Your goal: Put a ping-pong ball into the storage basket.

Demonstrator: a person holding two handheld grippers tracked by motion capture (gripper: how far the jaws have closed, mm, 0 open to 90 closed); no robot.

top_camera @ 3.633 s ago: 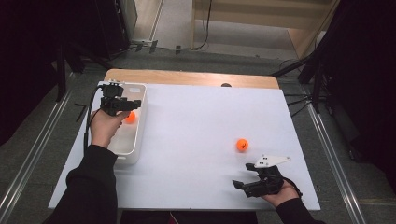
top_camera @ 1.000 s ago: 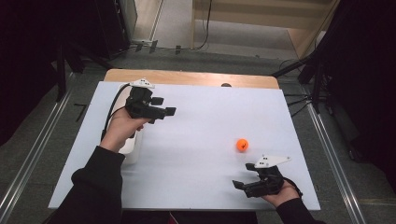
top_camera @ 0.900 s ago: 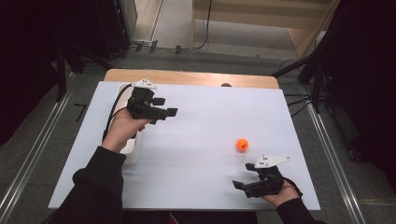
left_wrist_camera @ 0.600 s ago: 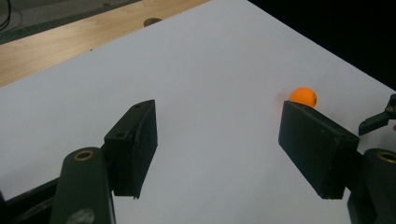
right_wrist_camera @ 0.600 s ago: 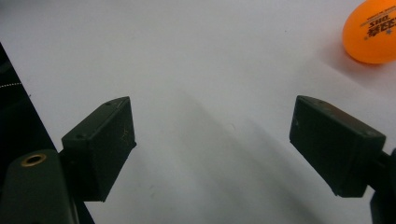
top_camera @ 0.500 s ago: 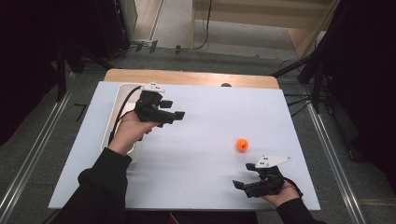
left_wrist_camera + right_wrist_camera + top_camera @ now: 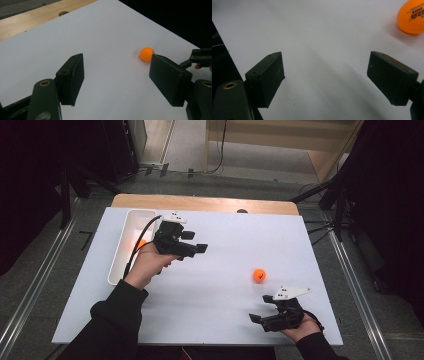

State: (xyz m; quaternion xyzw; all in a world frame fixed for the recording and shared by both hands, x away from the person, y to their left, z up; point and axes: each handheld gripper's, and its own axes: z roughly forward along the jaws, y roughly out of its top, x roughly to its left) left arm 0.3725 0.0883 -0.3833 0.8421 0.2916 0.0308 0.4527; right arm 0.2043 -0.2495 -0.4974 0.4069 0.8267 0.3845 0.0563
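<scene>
An orange ball [image 7: 258,275] lies free on the white table [image 7: 225,245], right of centre, with nothing touching it. In the right gripper view it shows black print on its side. A second orange ball [image 7: 141,242] lies inside the white bin [image 7: 131,220] at the table's left edge, partly hidden.

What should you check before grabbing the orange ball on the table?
1. Left gripper open with nothing between its pads: ok.
2. Orange ball alone on bare white table, nothing blocking: ok.
3. Left gripper lined up with ball: not ok, ball sits off toward one jaw.
4. Left gripper close enough to close: not ok, ball lies farther ahead.
5. Right gripper out of the path: ok, resting near the table's front edge.
6. White tray has room: cannot tell.
</scene>
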